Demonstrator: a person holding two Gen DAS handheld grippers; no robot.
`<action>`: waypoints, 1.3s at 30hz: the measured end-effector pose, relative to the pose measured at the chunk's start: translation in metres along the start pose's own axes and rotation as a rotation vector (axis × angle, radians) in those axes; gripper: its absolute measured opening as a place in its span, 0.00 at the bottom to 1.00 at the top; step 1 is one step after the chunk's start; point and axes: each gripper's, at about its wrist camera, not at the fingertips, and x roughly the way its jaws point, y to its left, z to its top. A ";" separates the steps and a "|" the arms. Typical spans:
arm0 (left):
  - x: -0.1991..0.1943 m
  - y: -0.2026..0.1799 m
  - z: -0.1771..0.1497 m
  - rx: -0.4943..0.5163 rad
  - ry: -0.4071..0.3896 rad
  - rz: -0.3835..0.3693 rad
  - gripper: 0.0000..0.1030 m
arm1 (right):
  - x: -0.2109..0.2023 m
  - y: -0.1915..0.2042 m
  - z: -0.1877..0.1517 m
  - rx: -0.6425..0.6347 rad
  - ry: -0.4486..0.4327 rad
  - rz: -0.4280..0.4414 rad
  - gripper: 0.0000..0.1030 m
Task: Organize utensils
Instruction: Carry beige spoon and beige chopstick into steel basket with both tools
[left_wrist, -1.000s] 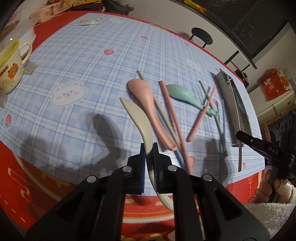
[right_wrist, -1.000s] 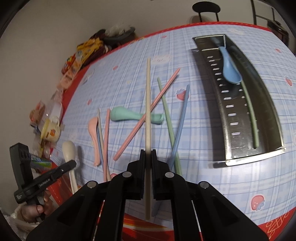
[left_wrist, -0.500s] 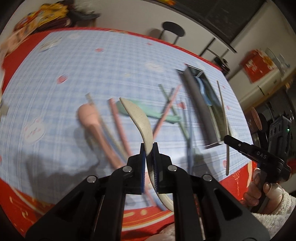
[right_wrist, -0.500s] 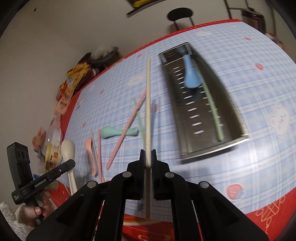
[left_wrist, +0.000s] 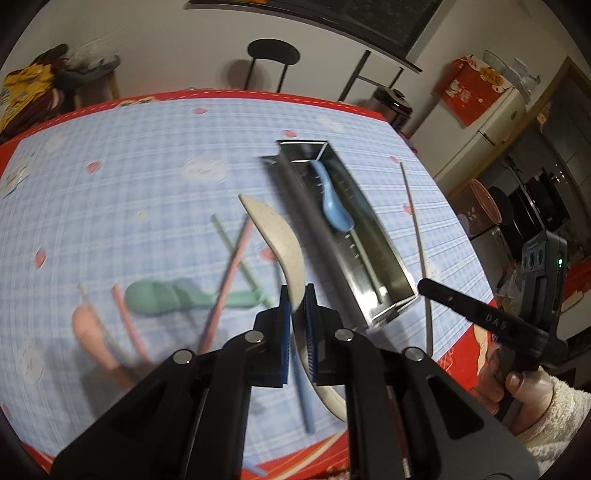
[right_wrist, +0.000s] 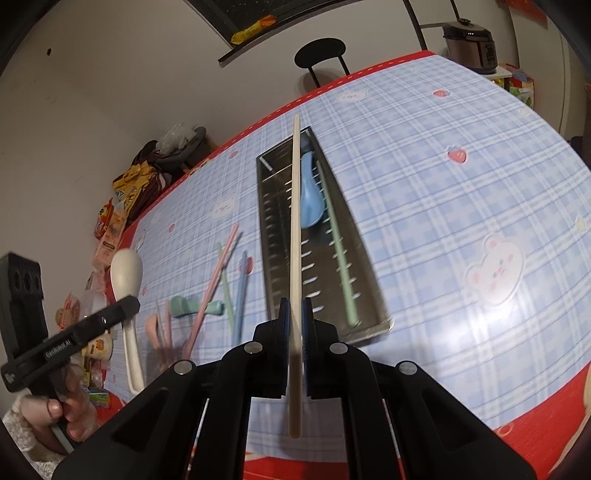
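My left gripper (left_wrist: 297, 295) is shut on the handle of a beige speckled spoon (left_wrist: 277, 236), held in the air just left of a steel tray (left_wrist: 325, 251). In the tray lie a blue spoon (left_wrist: 334, 210) and a green chopstick (left_wrist: 365, 258). My right gripper (right_wrist: 295, 306) is shut on a beige chopstick (right_wrist: 295, 206), which hangs lengthwise over the tray (right_wrist: 277, 236). Left of the tray on the cloth lie a green spoon (right_wrist: 184, 306), a pink spoon (left_wrist: 88, 328), pink chopsticks (left_wrist: 229, 273), a green chopstick and a blue chopstick (right_wrist: 242, 291).
The checked blue cloth has a red border at the table's near edge (right_wrist: 535, 406). A black chair (left_wrist: 273, 55) stands behind the far side. Snack bags (right_wrist: 125, 192) and a mug (right_wrist: 98, 345) sit at the left end. A rice cooker (right_wrist: 469, 40) stands beyond the right corner.
Both grippers have swung to the right toward the tray, each keeping its utensil. The beige chopstick now hangs over the tray, and the beige spoon is close to the tray's left wall.
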 end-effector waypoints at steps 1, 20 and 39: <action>0.005 -0.004 0.006 0.006 0.002 -0.003 0.11 | 0.001 -0.002 0.003 -0.003 0.001 -0.002 0.07; 0.119 -0.051 0.106 0.106 0.102 0.030 0.11 | 0.059 0.006 0.053 -0.168 0.112 -0.056 0.07; 0.183 -0.043 0.135 0.108 0.205 0.090 0.11 | 0.083 -0.003 0.057 -0.125 0.156 -0.120 0.07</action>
